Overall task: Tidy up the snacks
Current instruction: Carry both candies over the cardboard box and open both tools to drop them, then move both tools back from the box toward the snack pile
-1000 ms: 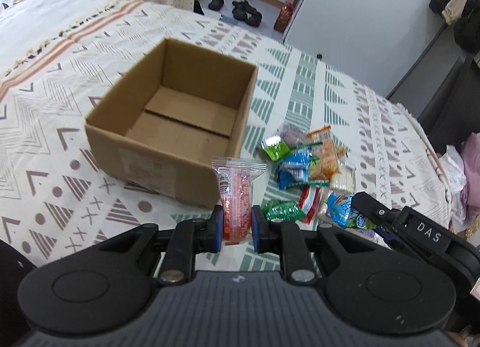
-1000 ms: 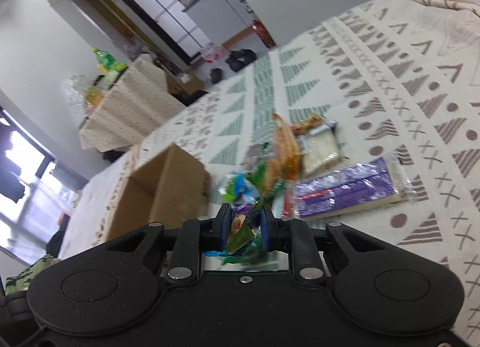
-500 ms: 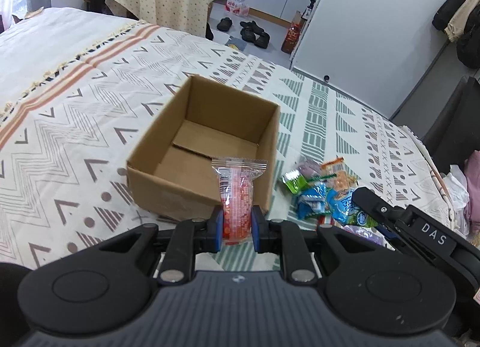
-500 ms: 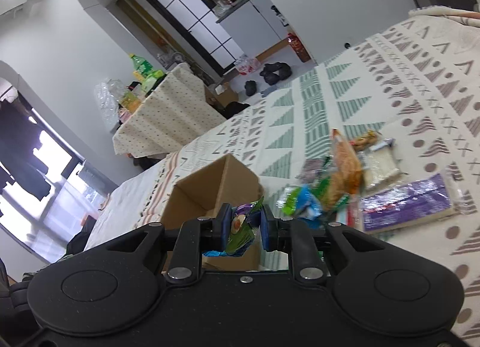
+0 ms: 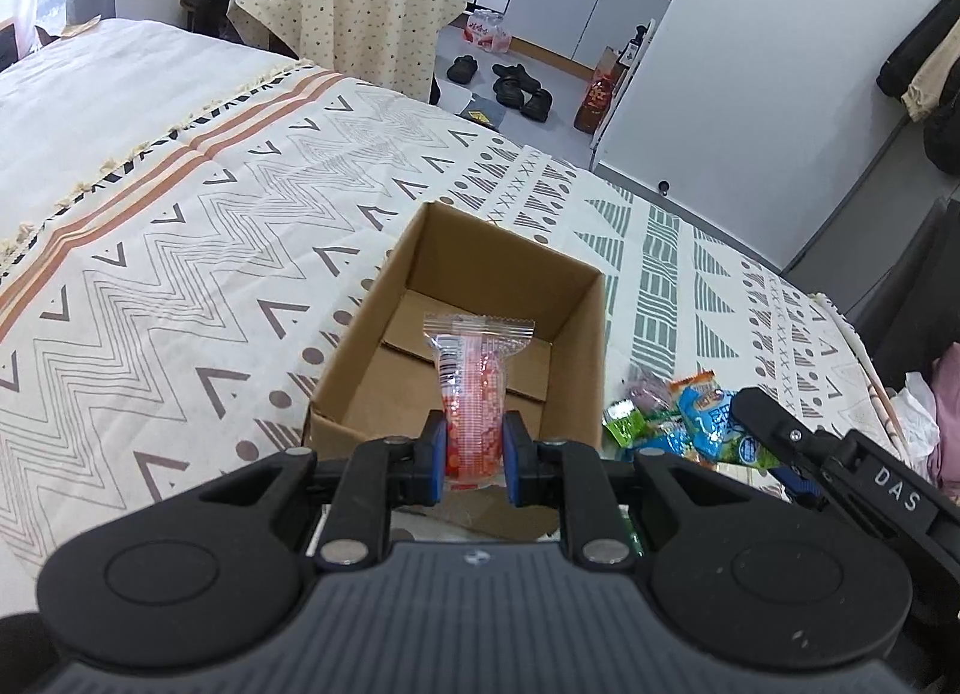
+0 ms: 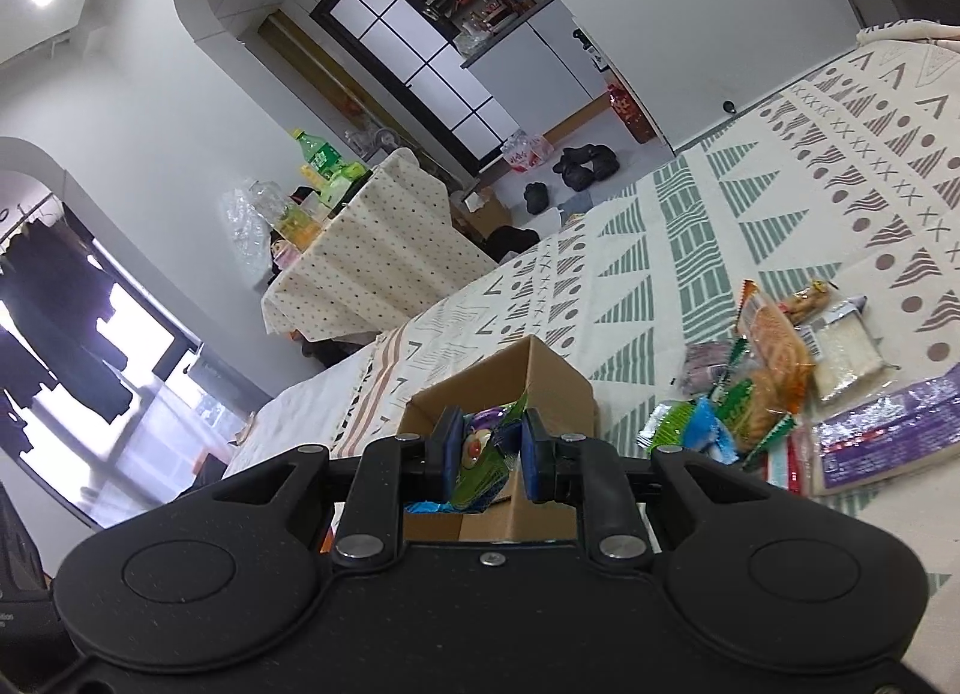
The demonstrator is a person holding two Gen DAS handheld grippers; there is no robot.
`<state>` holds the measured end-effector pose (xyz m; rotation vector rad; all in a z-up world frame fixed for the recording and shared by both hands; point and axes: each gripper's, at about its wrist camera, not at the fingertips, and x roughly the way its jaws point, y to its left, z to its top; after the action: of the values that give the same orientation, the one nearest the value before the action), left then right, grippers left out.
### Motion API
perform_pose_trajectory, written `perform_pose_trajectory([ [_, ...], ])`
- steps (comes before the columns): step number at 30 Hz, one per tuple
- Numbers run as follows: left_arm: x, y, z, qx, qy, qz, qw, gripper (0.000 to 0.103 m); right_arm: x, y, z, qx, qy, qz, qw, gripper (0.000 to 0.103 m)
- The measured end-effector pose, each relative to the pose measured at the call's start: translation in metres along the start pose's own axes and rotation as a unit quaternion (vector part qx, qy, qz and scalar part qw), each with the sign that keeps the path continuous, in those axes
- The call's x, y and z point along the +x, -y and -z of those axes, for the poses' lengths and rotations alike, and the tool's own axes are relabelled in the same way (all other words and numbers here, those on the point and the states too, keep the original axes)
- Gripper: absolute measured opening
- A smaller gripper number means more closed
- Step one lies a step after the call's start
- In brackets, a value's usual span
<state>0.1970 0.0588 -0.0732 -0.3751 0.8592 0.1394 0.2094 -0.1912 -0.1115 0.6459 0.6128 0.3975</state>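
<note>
Both grippers have closed in on the cardboard box [image 5: 480,334], which a second ago sat off to the upper left of the left wrist view and now sits at centre frame. The left gripper [image 5: 474,454] clamps a red snack packet [image 5: 477,388]; the right gripper [image 6: 492,454] pinches a green wrapper [image 6: 483,457]. Release into the box looks imminent. Remaining snacks [image 6: 756,382] lie on the bed [image 5: 180,250] at right.

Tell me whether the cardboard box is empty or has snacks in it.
Empty. The cardboard box shows only its bare bottom flaps; the red snack packet is held in front of it.
</note>
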Motion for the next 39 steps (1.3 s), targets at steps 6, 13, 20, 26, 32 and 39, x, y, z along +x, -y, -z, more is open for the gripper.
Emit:
perform_pose_trajectory([
  [6,0.016,-0.016,-0.011,-0.013,-0.011,0.007,0.9998,0.018,0.016,-0.004,0.004,0.007,-0.004,0.004,1.000,0.020],
  [13,0.041,-0.032,-0.022,-0.022,-0.028,0.018,0.9992,0.018,0.042,-0.013,0.014,0.002,-0.022,0.004,1.000,0.020],
  [20,0.058,-0.037,-0.031,-0.014,-0.040,0.019,0.9989,0.023,0.062,-0.022,0.018,-0.007,-0.038,0.006,0.999,0.021],
  [26,0.059,-0.036,-0.035,-0.005,-0.048,0.015,0.9987,0.040,0.072,-0.031,0.016,-0.015,-0.040,0.013,0.999,0.032],
  [32,0.048,-0.032,-0.031,-0.001,-0.046,0.005,0.9989,0.059,0.060,-0.032,0.015,-0.014,-0.034,0.026,0.999,0.041],
  [39,0.027,-0.022,-0.022,0.004,-0.042,-0.022,0.9989,0.077,0.030,-0.034,0.009,-0.010,-0.027,0.042,0.999,0.059],
])
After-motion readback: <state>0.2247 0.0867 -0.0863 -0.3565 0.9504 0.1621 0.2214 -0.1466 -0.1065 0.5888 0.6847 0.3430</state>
